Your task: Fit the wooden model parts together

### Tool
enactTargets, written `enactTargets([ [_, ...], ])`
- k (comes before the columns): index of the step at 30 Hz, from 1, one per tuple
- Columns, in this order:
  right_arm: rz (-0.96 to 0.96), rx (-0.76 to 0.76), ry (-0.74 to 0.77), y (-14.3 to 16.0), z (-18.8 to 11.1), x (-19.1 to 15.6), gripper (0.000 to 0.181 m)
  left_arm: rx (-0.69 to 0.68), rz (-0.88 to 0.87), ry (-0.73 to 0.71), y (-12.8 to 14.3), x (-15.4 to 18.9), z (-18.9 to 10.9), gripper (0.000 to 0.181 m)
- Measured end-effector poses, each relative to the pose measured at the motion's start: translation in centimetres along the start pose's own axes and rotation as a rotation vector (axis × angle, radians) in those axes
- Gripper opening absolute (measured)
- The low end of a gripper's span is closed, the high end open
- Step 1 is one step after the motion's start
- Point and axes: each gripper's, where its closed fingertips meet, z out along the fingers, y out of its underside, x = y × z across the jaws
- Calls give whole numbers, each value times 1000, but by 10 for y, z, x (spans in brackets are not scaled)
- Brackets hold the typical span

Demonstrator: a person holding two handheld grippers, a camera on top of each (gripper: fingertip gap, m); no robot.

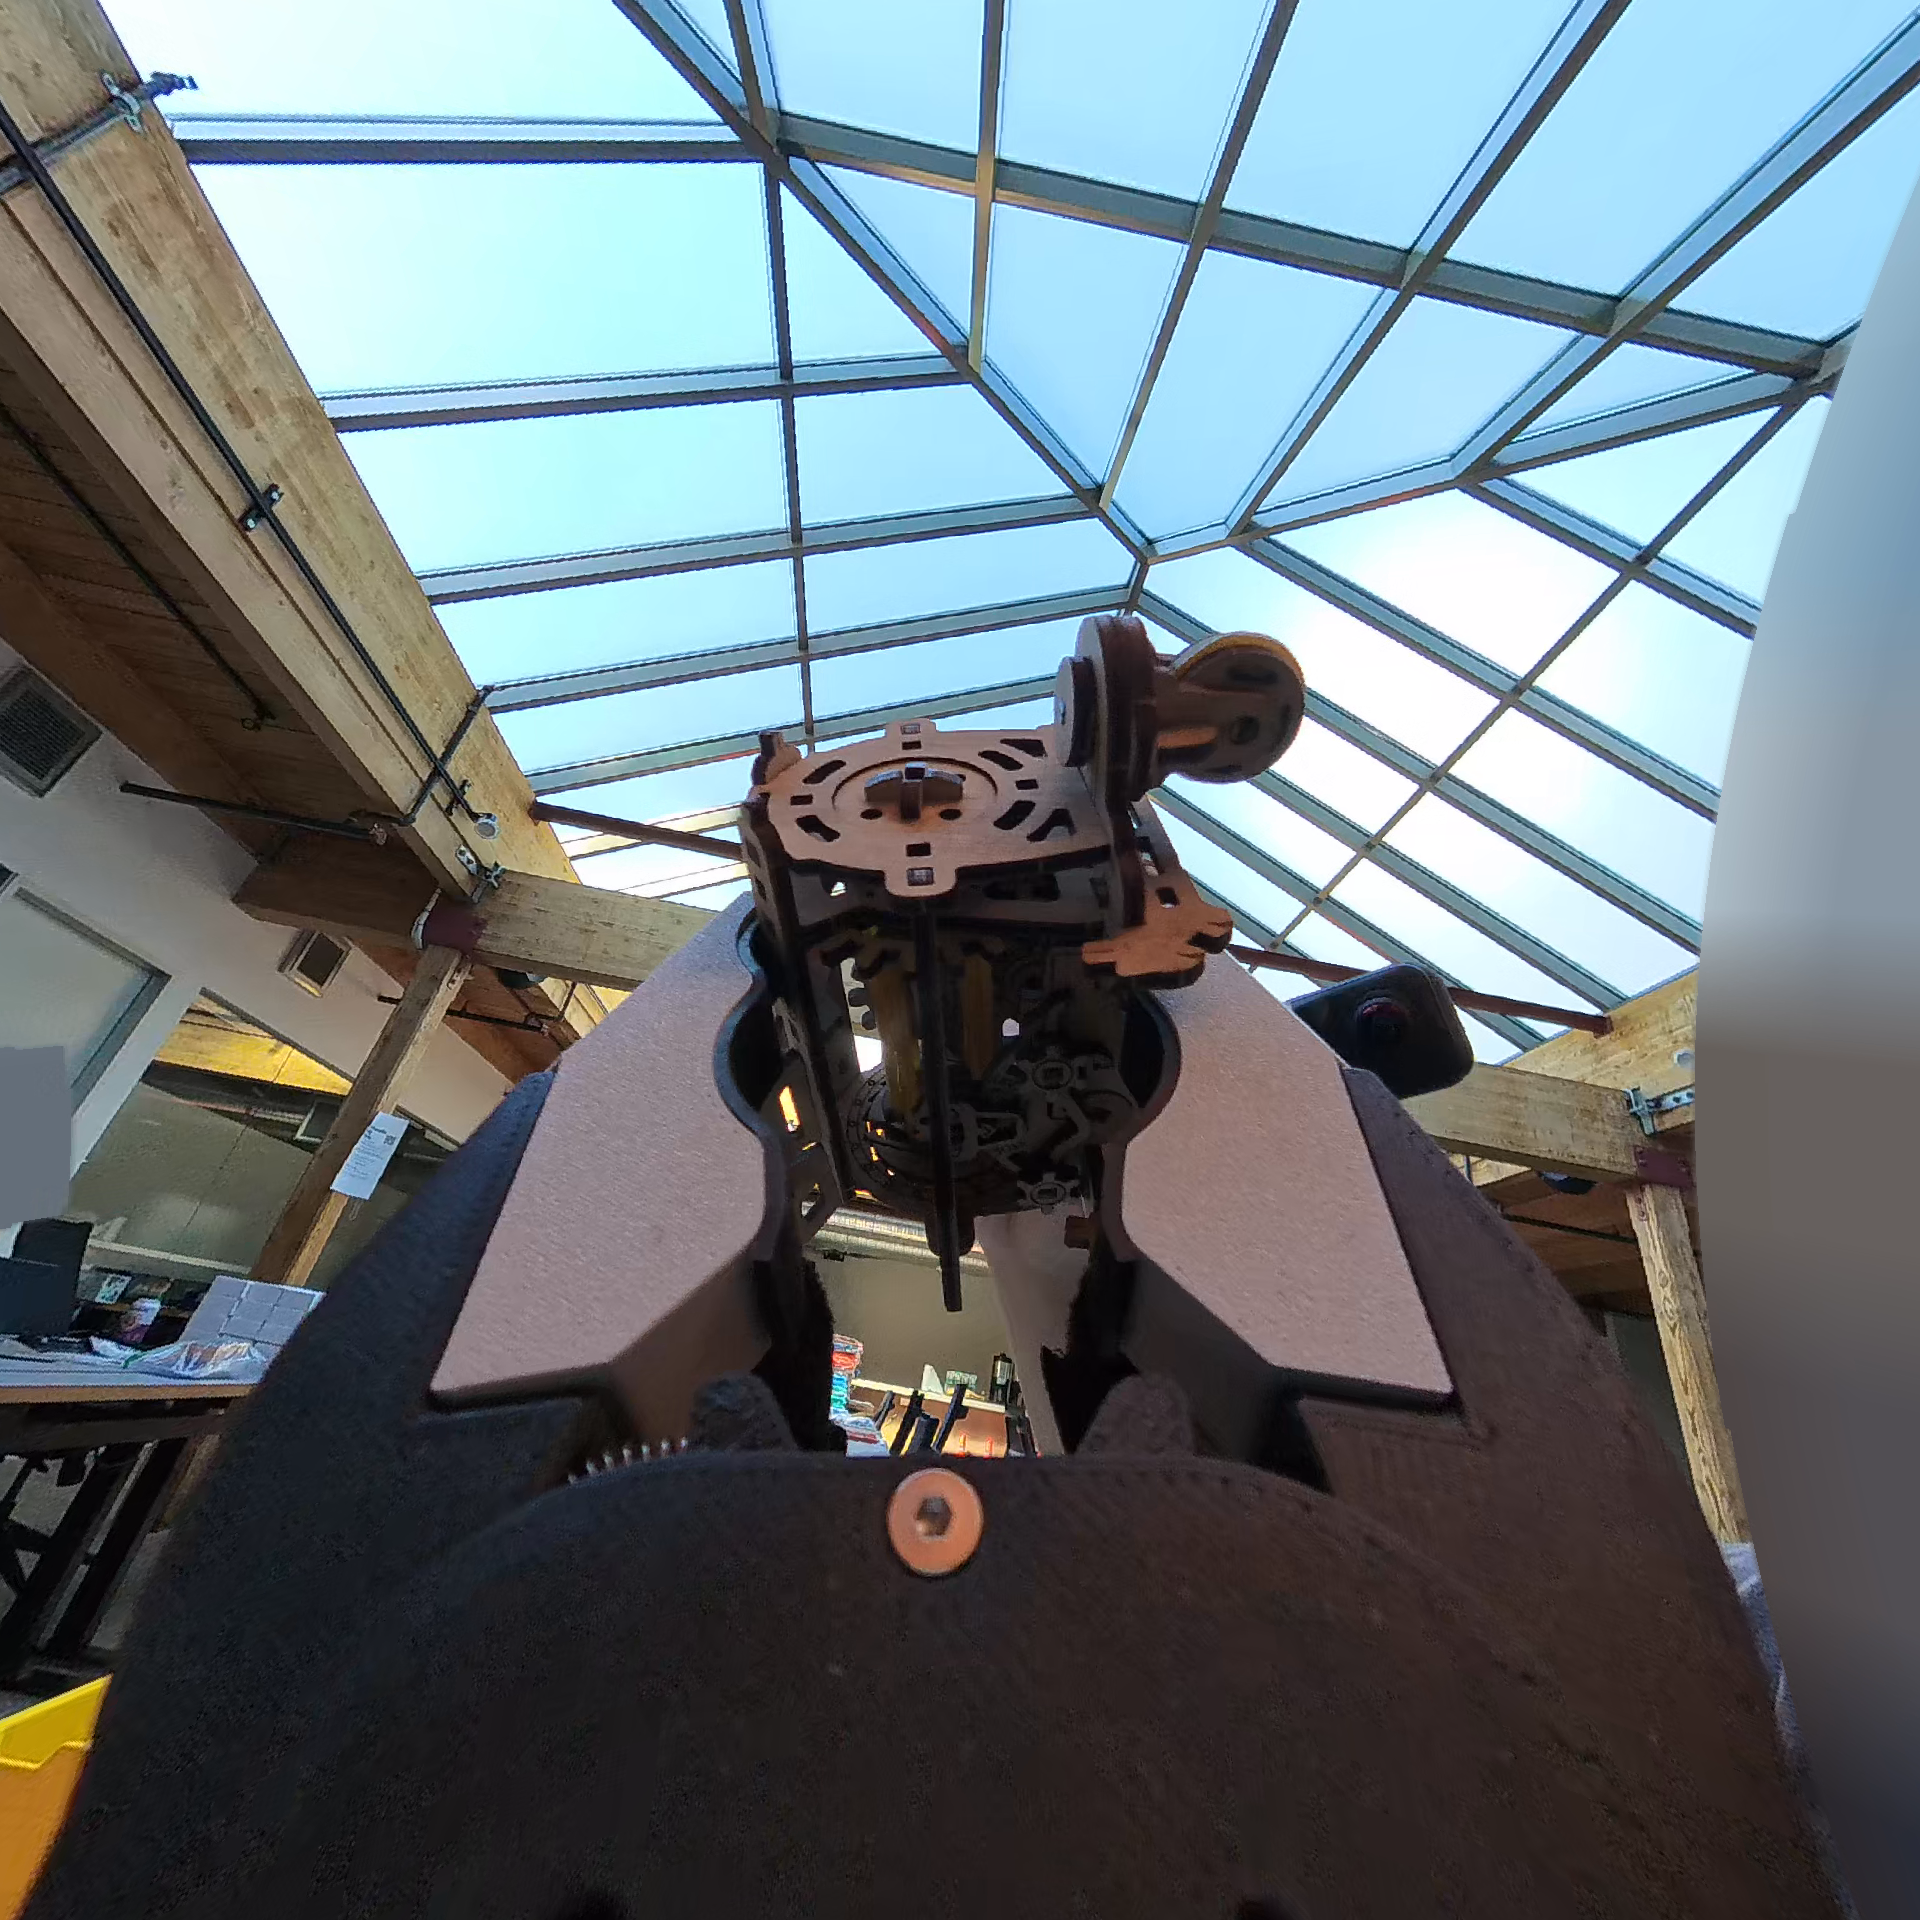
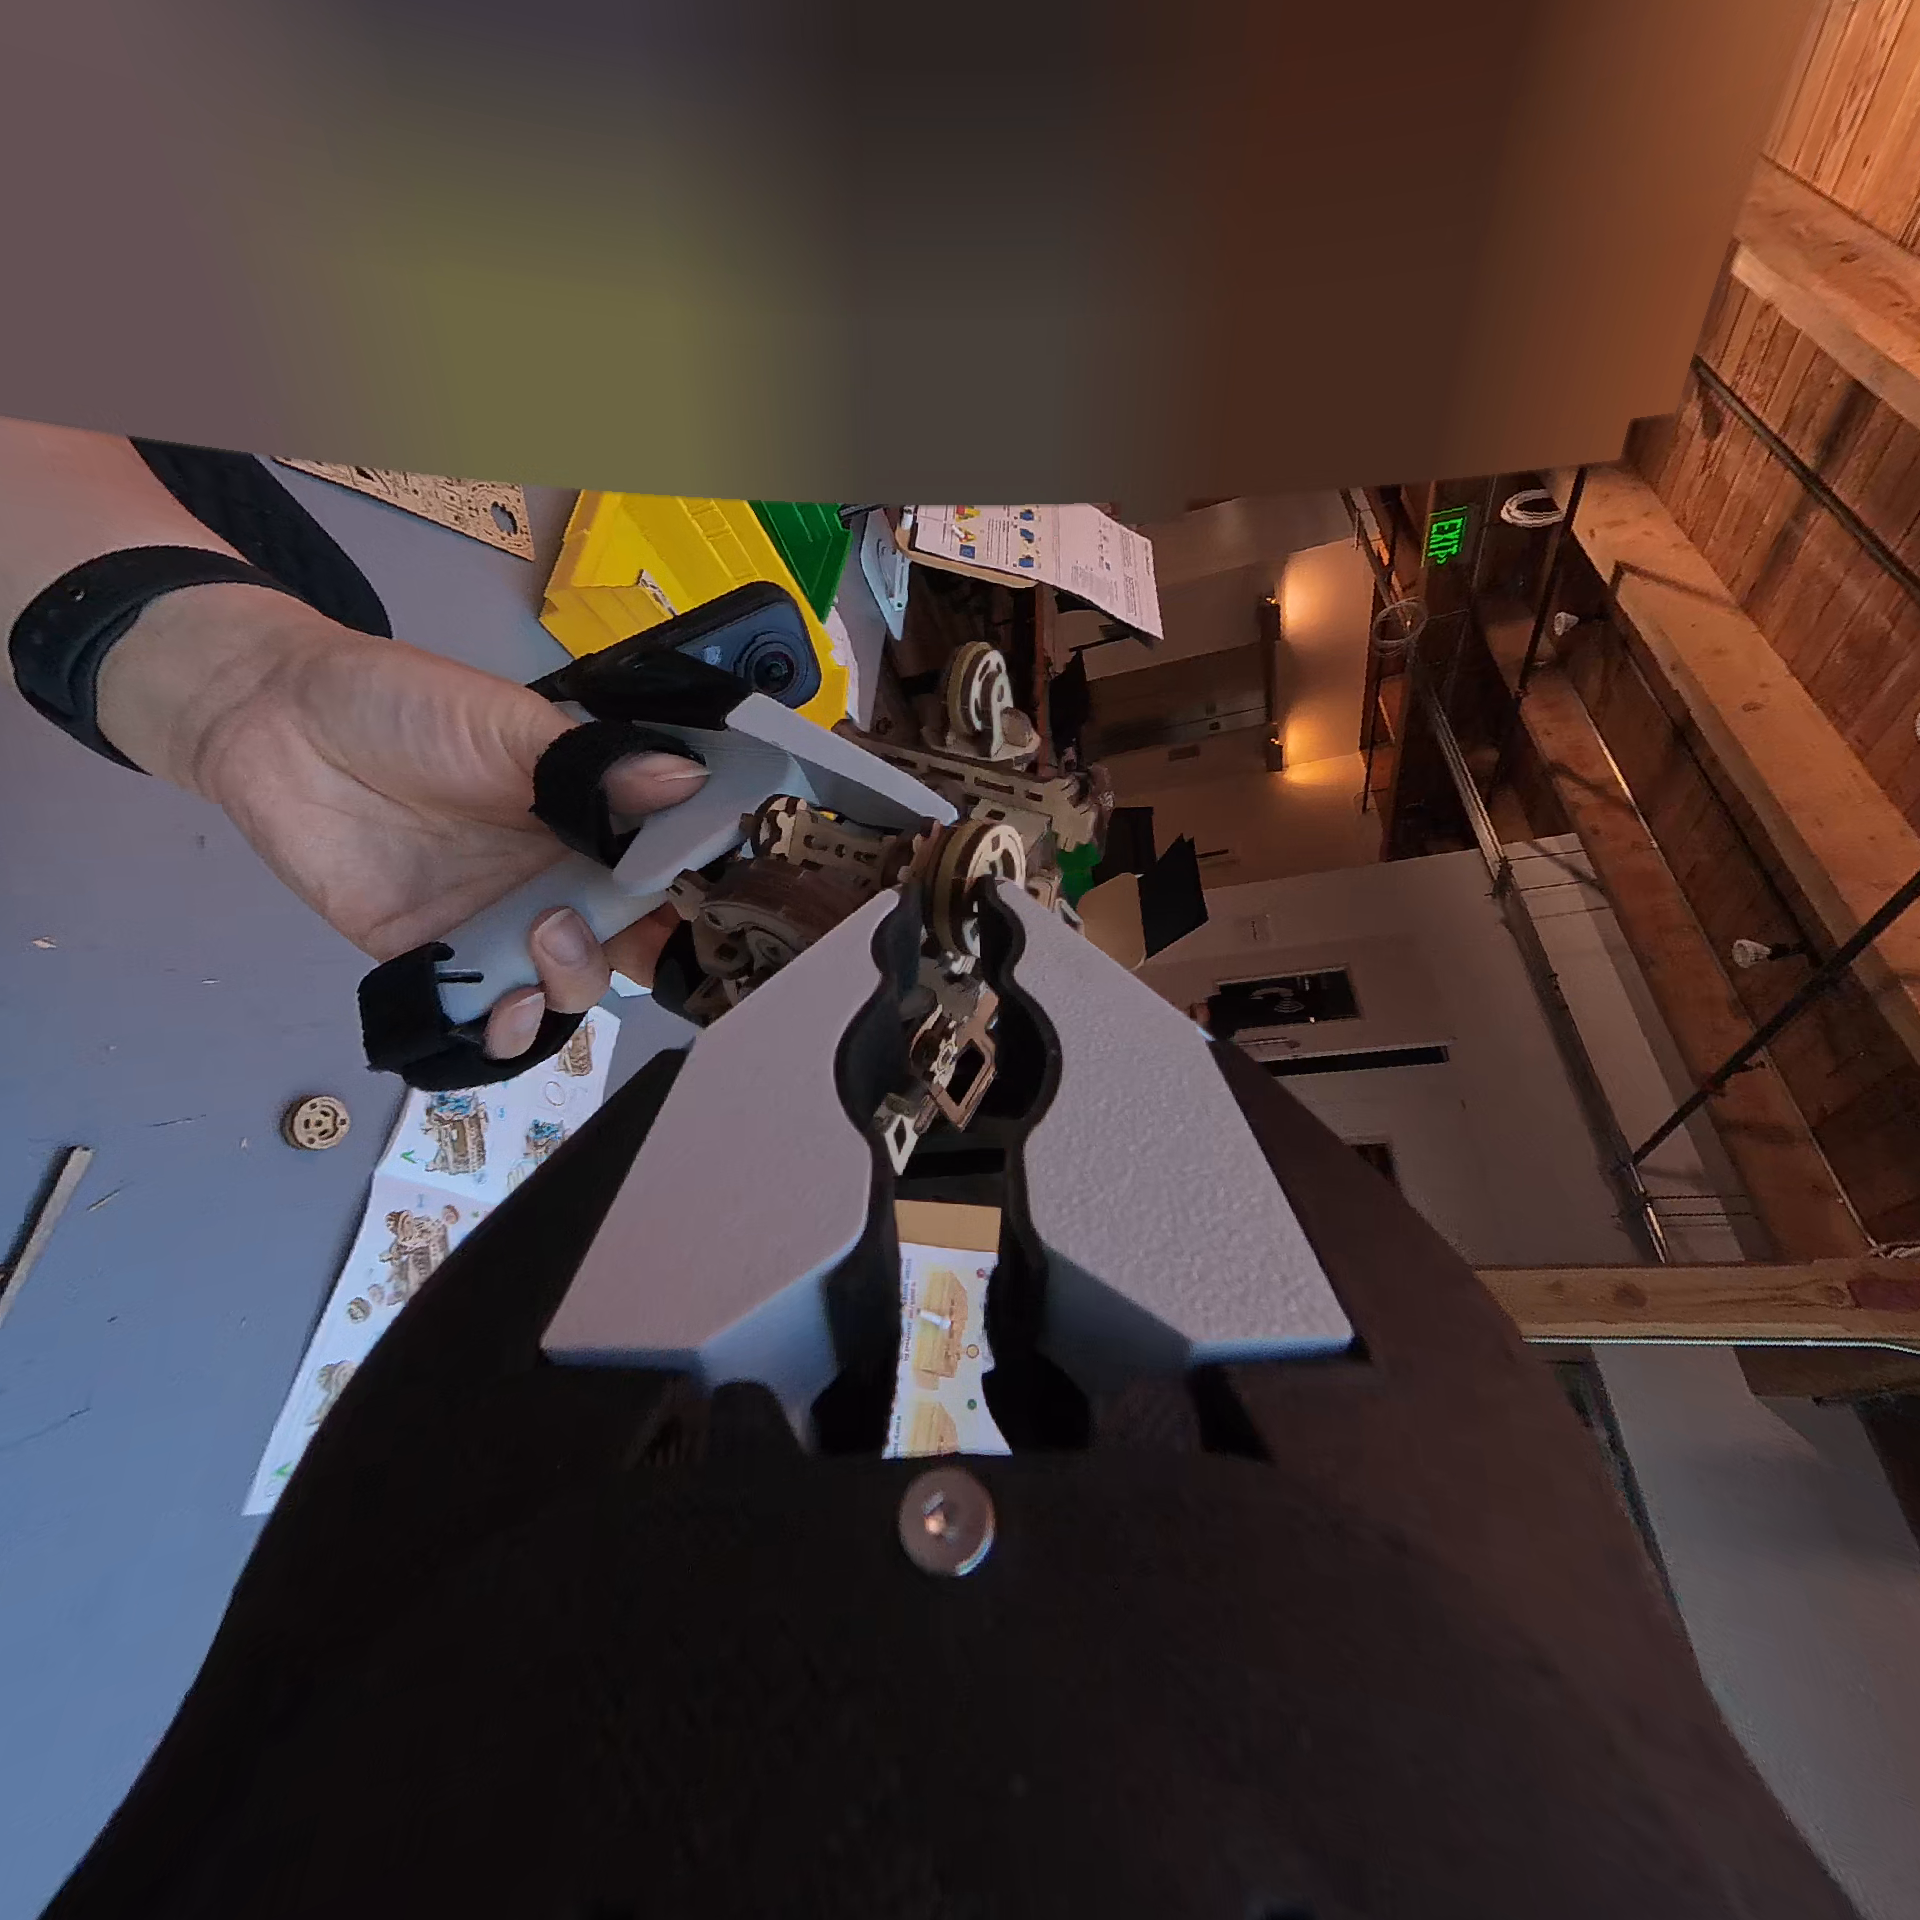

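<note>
In the left wrist view my left gripper (image 1: 956, 997) points up at the skylight, shut on a dark wooden model (image 1: 935, 914) of laser-cut plates and gears. A wooden wheel (image 1: 1236, 717) sticks out at the model's top right. In the right wrist view my right gripper (image 2: 948, 914) is shut on a wheeled wooden part (image 2: 951, 1029) at the model's end, with a wheel (image 2: 982, 862) just past its fingertips. The left gripper (image 2: 831, 842), held in a person's hand (image 2: 364, 769), grips the model body (image 2: 790, 914) to the left. Whether the part is seated is hidden.
Below lies a grey table (image 2: 156, 1299) with an instruction sheet (image 2: 457, 1174), a small round wooden disc (image 2: 315, 1122), a yellow bin (image 2: 644, 571) and a sheet of wooden parts (image 2: 416, 499). The right gripper's camera (image 1: 1382, 1029) shows beside my left finger. Timber beams stand around. Tip to tip, the grippers are about 4 centimeters apart.
</note>
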Motion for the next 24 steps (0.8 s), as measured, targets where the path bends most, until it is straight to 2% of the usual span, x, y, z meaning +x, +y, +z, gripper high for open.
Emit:
enactTargets([
  [6, 94, -15, -51, 4, 0, 0, 11, -2, -4, -2, 1, 0, 0, 64],
  [18, 120, -10, -84, 3, -3, 0, 10, -17, -26, 9, 3, 1, 2, 64],
  [24, 320, 66, -135, 1, -9, 6, 10, -29, -102, 34, 9, 5, 4, 64],
])
